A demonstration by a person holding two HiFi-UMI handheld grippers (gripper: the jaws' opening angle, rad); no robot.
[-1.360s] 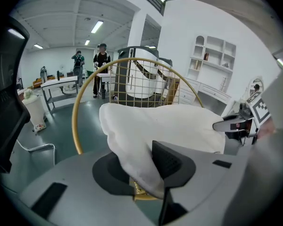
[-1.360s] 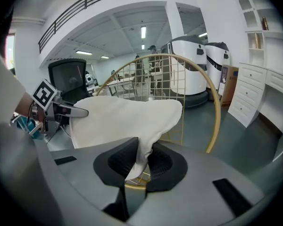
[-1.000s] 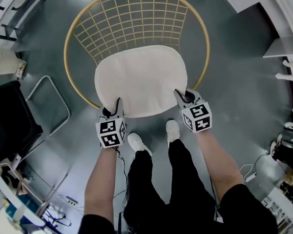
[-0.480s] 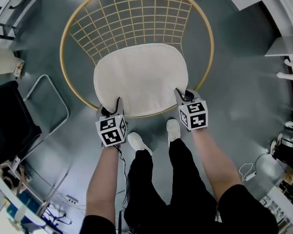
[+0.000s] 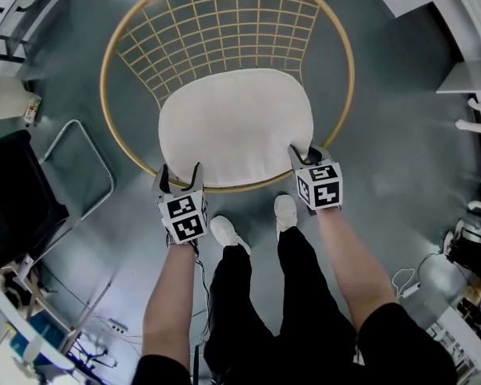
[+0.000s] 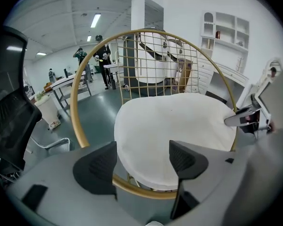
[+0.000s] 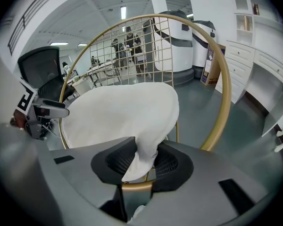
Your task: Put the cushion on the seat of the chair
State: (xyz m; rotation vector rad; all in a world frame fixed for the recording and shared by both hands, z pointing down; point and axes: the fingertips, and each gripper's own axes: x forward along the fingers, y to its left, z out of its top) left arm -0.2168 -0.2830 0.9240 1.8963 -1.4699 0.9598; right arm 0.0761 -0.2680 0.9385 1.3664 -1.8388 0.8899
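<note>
Cushion [image 5: 235,127], cream, soft and oval, lies on our round gold-wire chair [image 5: 235,30]. Our left gripper [image 5: 179,175] has just opened wide, cushion edge untouched between its jaws. Our right gripper [image 5: 305,152], jaws easing slightly apart, pinches bunched fabric.

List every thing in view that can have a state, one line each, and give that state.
cushion: lying on the chair's seat, one front corner pinched.
chair: upright, seat covered by the cushion.
left gripper: open, its jaws have just been opening; the cushion's edge sits between them, not gripped.
right gripper: shut on the cushion's corner, though its jaws have just been opening slightly.
</note>
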